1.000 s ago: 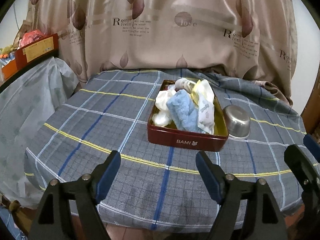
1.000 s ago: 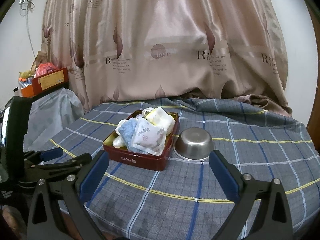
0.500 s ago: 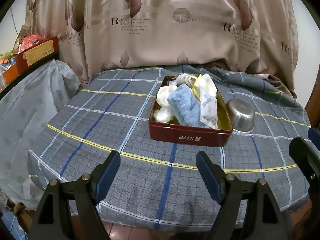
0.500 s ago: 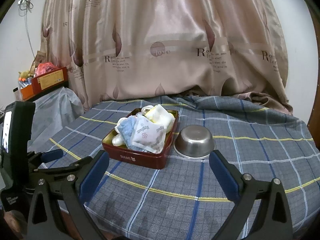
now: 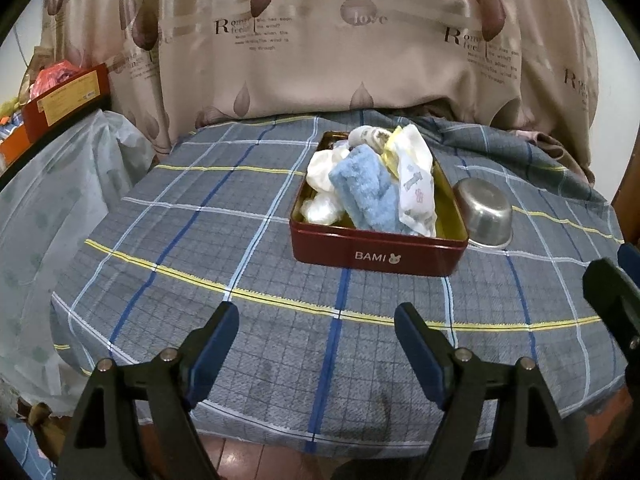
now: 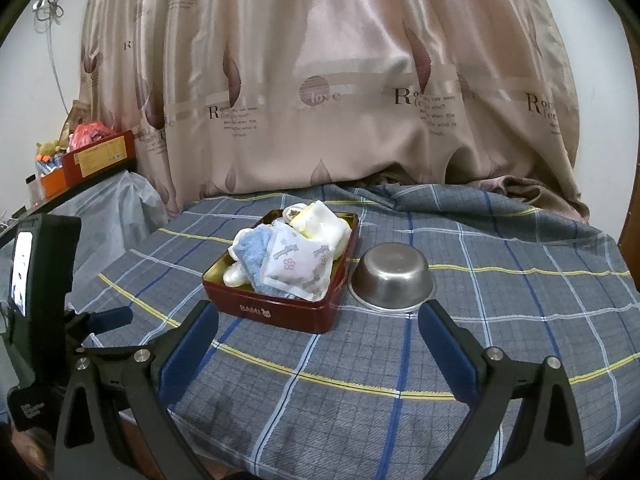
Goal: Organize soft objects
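Observation:
A dark red tin (image 5: 380, 258) marked BAMI stands on the plaid tablecloth (image 5: 200, 240). It is heaped with soft things: a blue towel (image 5: 368, 192), a white printed pouch (image 5: 418, 192), white cloths (image 5: 324, 168) and a rolled sock (image 5: 368, 136). My left gripper (image 5: 316, 320) is open and empty, near the table's front edge, short of the tin. In the right wrist view the tin (image 6: 272, 312), blue towel (image 6: 252, 252) and pouch (image 6: 298, 264) lie just ahead of my right gripper (image 6: 319, 314), which is also open and empty.
A steel bowl (image 5: 484, 212) sits upside down against the tin's right side. A beige curtain (image 6: 320, 100) hangs behind the table. At the left are a plastic-covered piece (image 5: 60, 200) and a red box (image 6: 100, 156). The left gripper's body and screen (image 6: 40, 280) fill the right view's left edge.
The left wrist view has drifted slightly, so the tin sits a little higher in it. Both grippers remain open and empty, and nothing on the table has moved.

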`<state>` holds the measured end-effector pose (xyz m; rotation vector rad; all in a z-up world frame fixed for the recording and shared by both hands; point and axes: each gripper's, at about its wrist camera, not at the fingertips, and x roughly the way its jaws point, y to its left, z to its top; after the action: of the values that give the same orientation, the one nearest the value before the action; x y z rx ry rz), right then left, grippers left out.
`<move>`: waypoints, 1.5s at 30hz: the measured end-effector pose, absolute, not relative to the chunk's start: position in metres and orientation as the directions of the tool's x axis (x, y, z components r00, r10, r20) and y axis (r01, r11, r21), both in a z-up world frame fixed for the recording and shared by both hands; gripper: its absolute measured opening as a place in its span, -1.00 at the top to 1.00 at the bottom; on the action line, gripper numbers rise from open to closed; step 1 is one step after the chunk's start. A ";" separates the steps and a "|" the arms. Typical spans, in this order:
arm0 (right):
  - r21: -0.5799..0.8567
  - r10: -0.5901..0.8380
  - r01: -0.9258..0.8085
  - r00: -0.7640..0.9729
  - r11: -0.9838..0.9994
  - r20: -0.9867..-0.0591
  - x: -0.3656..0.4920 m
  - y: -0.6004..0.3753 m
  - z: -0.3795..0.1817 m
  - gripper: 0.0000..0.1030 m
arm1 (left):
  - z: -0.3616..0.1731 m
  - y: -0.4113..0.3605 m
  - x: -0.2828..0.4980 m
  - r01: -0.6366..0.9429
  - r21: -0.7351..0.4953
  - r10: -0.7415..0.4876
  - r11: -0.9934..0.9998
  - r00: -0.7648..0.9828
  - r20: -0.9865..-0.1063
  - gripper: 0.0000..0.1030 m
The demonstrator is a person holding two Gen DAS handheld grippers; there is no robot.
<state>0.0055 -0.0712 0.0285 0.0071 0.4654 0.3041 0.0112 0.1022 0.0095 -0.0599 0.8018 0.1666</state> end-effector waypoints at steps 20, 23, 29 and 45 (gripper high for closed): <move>0.089 0.296 -0.289 0.836 0.953 -0.462 0.011 -0.075 0.022 -0.93 | -0.002 0.100 0.016 -0.160 0.028 0.129 0.987 0.663 -0.737 -0.60; 0.095 0.298 -0.287 0.835 0.953 -0.462 0.011 -0.076 0.021 -0.93 | -0.002 0.099 0.016 -0.158 0.028 0.127 0.987 0.662 -0.739 -0.60; 0.100 0.298 -0.285 0.833 0.953 -0.467 0.012 -0.077 0.018 -0.93 | -0.005 0.098 0.018 -0.154 0.032 0.126 0.987 0.652 -0.747 -0.60; 0.141 0.287 -0.250 0.826 0.958 -0.485 0.025 -0.102 0.008 -0.93 | 0.004 0.093 0.015 -0.221 0.078 0.213 0.972 0.694 -0.687 -0.62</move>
<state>0.0253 -0.1022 0.0082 0.0728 0.5263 0.2851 0.0153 0.0925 0.0042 -0.0113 0.7657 0.2423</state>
